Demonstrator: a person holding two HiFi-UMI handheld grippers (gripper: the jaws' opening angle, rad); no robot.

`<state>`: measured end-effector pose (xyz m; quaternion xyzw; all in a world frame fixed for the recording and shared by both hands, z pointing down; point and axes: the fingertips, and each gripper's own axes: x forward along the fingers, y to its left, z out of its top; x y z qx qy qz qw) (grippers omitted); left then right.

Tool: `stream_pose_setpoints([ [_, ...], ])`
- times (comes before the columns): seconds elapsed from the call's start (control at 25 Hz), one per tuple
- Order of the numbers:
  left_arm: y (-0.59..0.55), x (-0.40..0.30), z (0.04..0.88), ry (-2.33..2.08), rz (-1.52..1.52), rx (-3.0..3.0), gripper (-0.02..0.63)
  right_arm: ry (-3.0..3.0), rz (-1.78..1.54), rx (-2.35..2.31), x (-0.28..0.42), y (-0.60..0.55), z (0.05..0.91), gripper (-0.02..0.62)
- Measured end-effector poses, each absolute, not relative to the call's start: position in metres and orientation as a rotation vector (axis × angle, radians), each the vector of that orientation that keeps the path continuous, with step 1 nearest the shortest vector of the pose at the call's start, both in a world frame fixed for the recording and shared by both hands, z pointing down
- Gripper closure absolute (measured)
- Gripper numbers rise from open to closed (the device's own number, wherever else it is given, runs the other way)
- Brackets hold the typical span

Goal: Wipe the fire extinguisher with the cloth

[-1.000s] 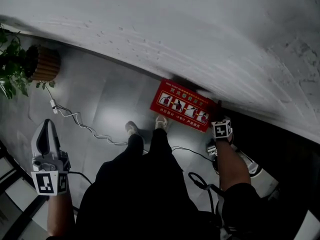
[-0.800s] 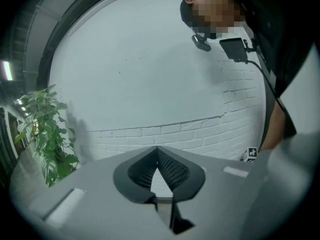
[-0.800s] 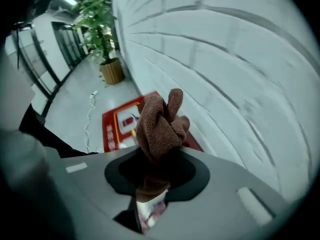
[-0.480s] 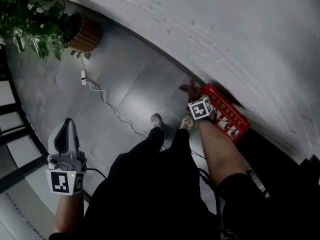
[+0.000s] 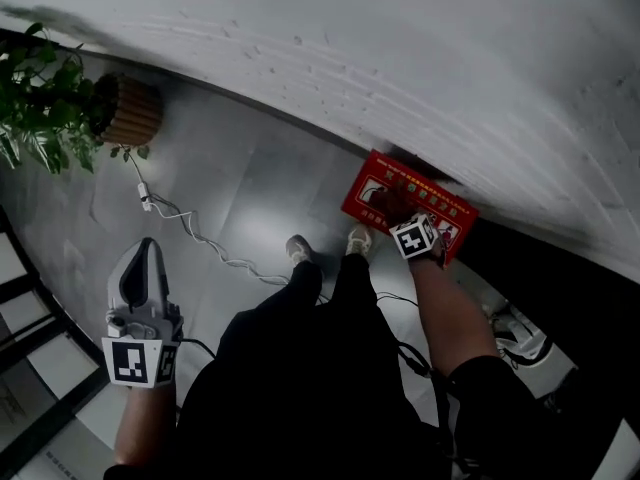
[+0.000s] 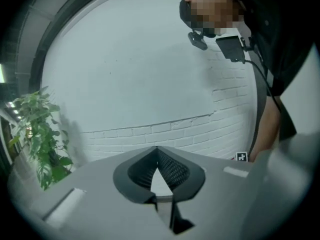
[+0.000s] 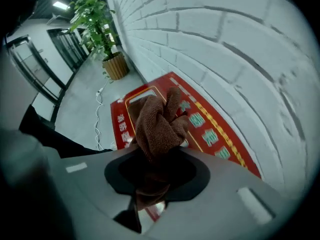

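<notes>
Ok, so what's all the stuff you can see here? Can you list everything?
wall: one, white brick, along the top
floor: one, grey and shiny, below the wall
fire extinguisher box: one, red with pictures, at the foot of the wall
cloth: one, brown, bunched up over the box
potted plant: one, green leaves in a brown slatted pot, far left by the wall
cable: one, white, snaking across the floor from near the plant
shoes: two, pale, the person's, beside the box
left gripper: one, grey, shut and empty, low on the left
right gripper: one, grey, shut on the cloth
</notes>
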<state>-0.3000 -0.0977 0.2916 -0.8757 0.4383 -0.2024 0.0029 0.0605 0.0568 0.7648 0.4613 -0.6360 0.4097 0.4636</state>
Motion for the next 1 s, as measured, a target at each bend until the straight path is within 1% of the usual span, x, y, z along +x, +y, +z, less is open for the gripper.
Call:
stream_pose_setpoints([
  [0.24, -0.107, -0.244, 0.288, 1.138, -0.600, -2.805, 0.606, -1.423, 1.130, 1.295, 0.115, 0.139, 0.758, 0.499],
  [0.48, -0.108, -0.217, 0.281, 1.017, -0.577, -2.830, 0.606, -1.320, 1.175, 1.399, 0.158, 0.194, 0.757, 0.499],
  [0.76, -0.090, -0.181, 0.287, 0.860, -0.581, -2.854, 0.606, -1.217, 1.260, 1.413, 0.180, 0.239, 0.758, 0.499],
  [1.0, -0.094, -0.181, 0.281, 0.892, -0.535, -2.878, 0.606, -1.262, 1.194, 1.421, 0.182, 0.230, 0.731, 0.499],
])
